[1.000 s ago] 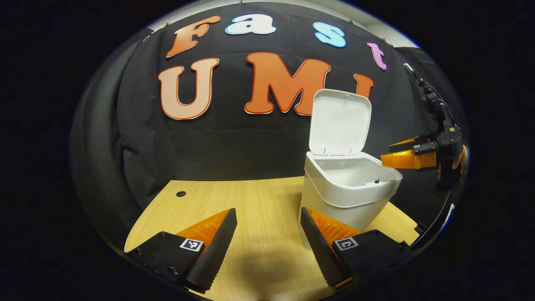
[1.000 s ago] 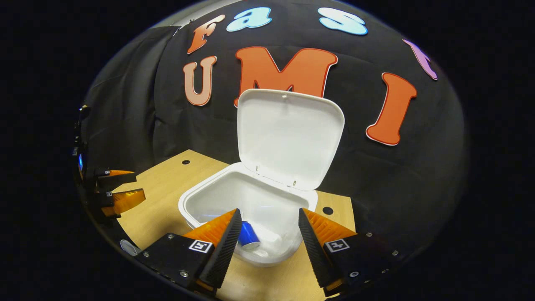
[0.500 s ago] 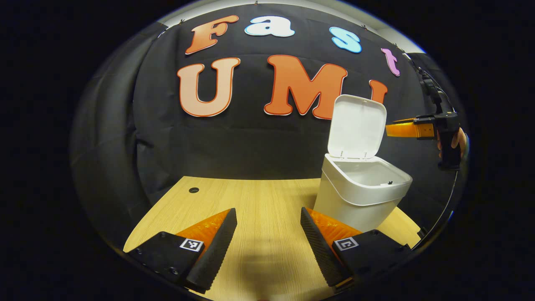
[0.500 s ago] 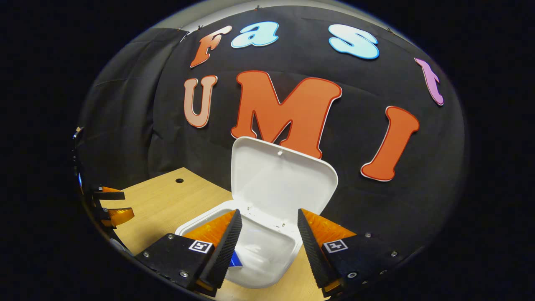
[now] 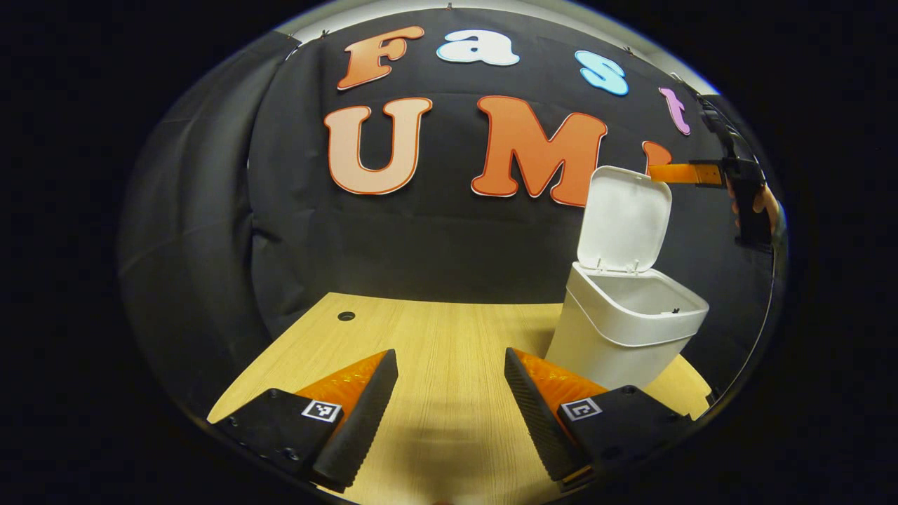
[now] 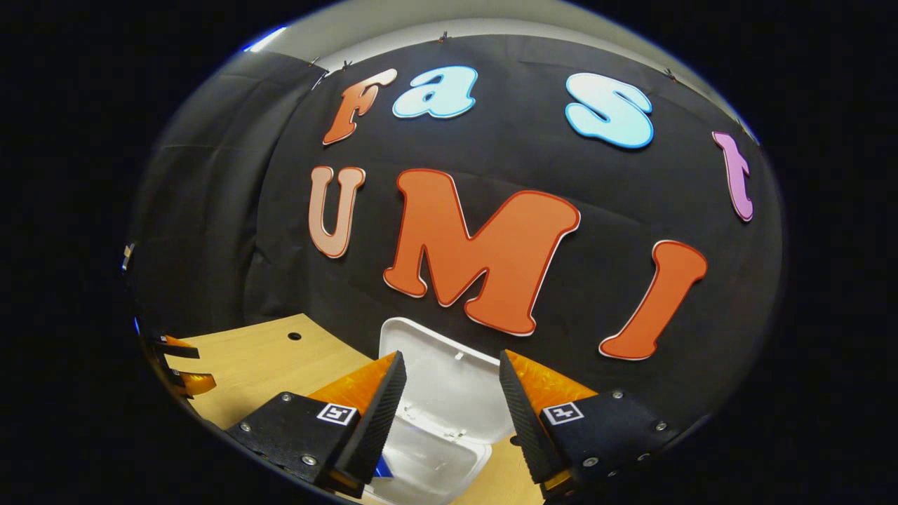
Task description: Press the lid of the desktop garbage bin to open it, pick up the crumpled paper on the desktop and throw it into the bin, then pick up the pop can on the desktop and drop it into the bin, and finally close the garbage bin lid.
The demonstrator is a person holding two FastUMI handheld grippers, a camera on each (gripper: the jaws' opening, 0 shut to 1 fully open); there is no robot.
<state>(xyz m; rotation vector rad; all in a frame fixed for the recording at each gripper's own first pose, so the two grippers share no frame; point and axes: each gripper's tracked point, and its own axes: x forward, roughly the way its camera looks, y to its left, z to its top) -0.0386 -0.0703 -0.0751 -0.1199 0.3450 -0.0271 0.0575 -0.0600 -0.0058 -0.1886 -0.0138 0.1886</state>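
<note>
The wooden surface [image 5: 449, 337] carries the white bin [image 5: 628, 337] near its right edge, lid [image 5: 624, 221] upright, a blue can [image 6: 382, 468] inside; left tongs [image 5: 449, 400] and right tongs [image 6: 449, 407] both gape wide, empty.

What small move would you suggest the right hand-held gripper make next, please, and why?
Probably bring the right hand-held gripper forward over the lid's top edge and press it down. The lid stands upright over the open bin, the gripper is level with that edge, and its jaws are open and empty.
</note>
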